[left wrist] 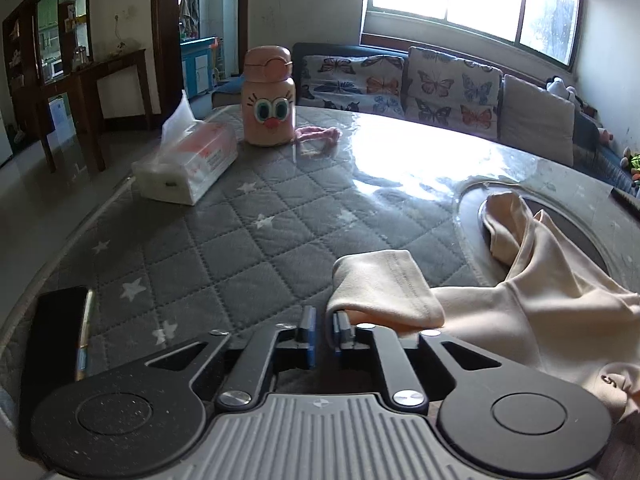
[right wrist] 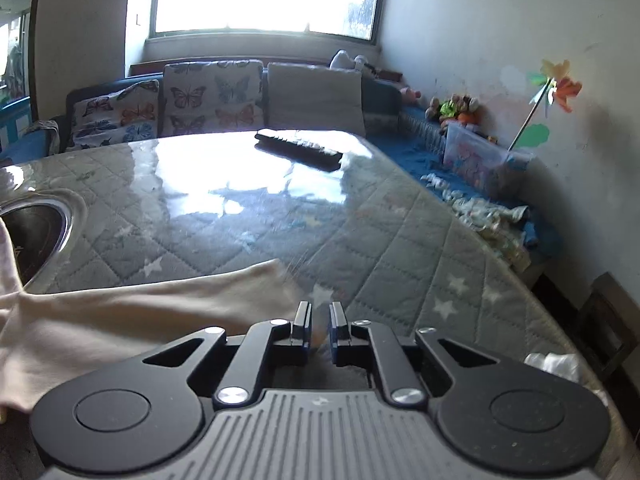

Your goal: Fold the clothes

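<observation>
A cream garment (left wrist: 532,304) lies crumpled at the right of the quilted grey table (left wrist: 240,248). One folded sleeve cuff (left wrist: 380,284) drapes over the right finger of my left gripper (left wrist: 324,322). Its jaws stand a little apart, and the pads do not press on the cloth. In the right wrist view the garment (right wrist: 120,312) stretches in from the left, with its sleeve end (right wrist: 264,280) reaching my right gripper (right wrist: 320,316). That gripper's jaws show a narrow gap with a blurred bit of cream cloth low between them.
A tissue pack (left wrist: 188,164), a pink bottle with cartoon eyes (left wrist: 268,100) and a pink band (left wrist: 316,134) stand at the far left. A dark phone (left wrist: 56,340) lies near me. A remote (right wrist: 300,148) sits at the far edge, and a round recess (right wrist: 32,236) lies under the garment.
</observation>
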